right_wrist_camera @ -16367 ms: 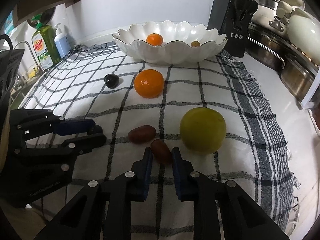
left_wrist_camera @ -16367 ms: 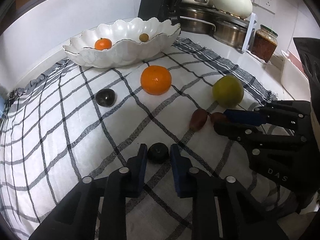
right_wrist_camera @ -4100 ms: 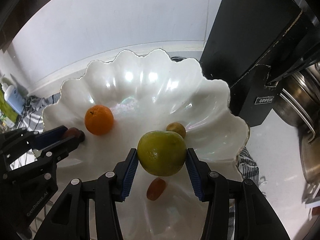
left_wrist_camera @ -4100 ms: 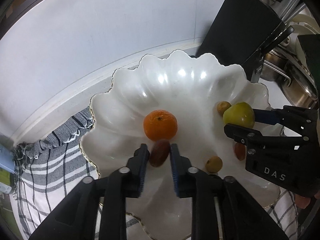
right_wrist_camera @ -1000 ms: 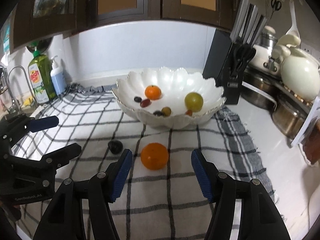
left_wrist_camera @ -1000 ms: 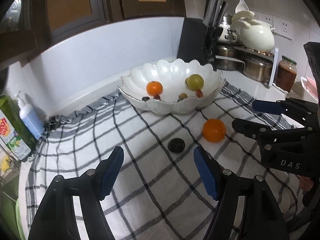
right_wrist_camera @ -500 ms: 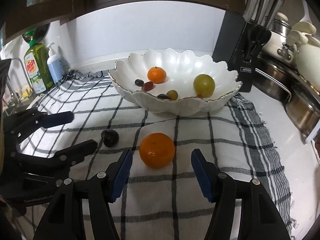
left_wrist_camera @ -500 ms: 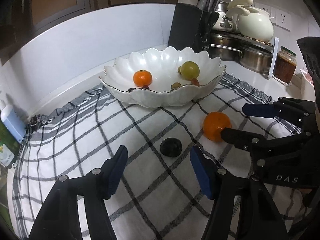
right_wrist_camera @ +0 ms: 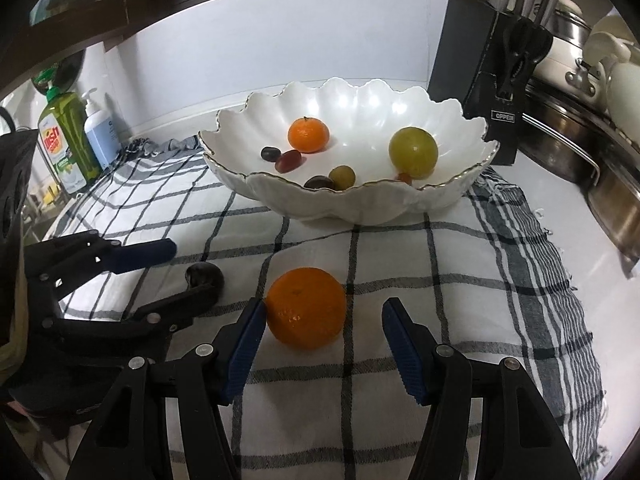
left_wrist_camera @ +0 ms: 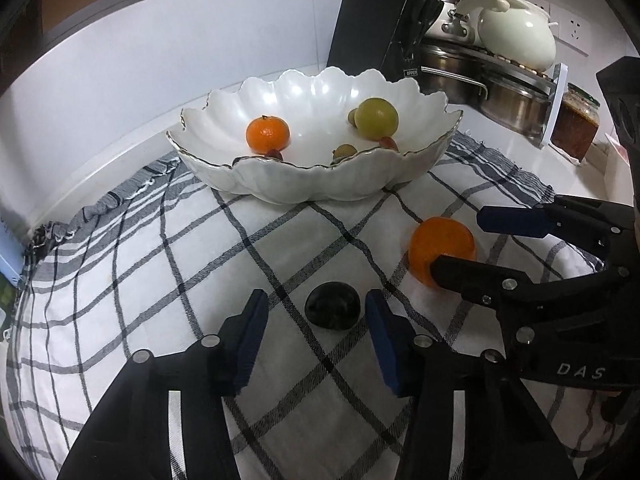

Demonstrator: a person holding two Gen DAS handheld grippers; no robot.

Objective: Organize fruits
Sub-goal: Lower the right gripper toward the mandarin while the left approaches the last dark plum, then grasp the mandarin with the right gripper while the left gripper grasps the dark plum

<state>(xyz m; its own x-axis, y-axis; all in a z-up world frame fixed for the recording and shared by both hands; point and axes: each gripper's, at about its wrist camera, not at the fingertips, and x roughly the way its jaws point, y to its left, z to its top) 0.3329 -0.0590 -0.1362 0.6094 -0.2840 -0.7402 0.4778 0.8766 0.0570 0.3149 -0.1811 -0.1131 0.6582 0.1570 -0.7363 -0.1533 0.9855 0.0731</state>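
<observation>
A dark plum (left_wrist_camera: pixel 332 310) lies on the checked cloth (left_wrist_camera: pixel 160 280) between the fingers of my left gripper (left_wrist_camera: pixel 316 320). Its jaws are closing, and the pads stand just clear of the plum on both sides. A large orange (right_wrist_camera: pixel 306 306) sits between the fingers of my right gripper (right_wrist_camera: pixel 324 308), which is open; the left pad is close to it and the right pad well off. Behind them stands the white scalloped bowl (left_wrist_camera: pixel 320 184) with a small orange (left_wrist_camera: pixel 267 134), a green fruit (left_wrist_camera: pixel 377 118) and several small fruits. The right wrist view shows the left gripper (right_wrist_camera: pixel 192 270) around the plum (right_wrist_camera: pixel 204 276).
A black knife block (left_wrist_camera: pixel 380 32) stands behind the bowl, with steel pots (left_wrist_camera: pixel 500 92), a white pot and a jar (left_wrist_camera: pixel 576 120) to the right. A green dish soap bottle (right_wrist_camera: pixel 66 140) and a blue pump bottle (right_wrist_camera: pixel 100 128) stand at the far left by the wall.
Both grippers have come down and forward over the cloth. The left jaws have narrowed around the plum, and the right fingers now straddle the large orange.
</observation>
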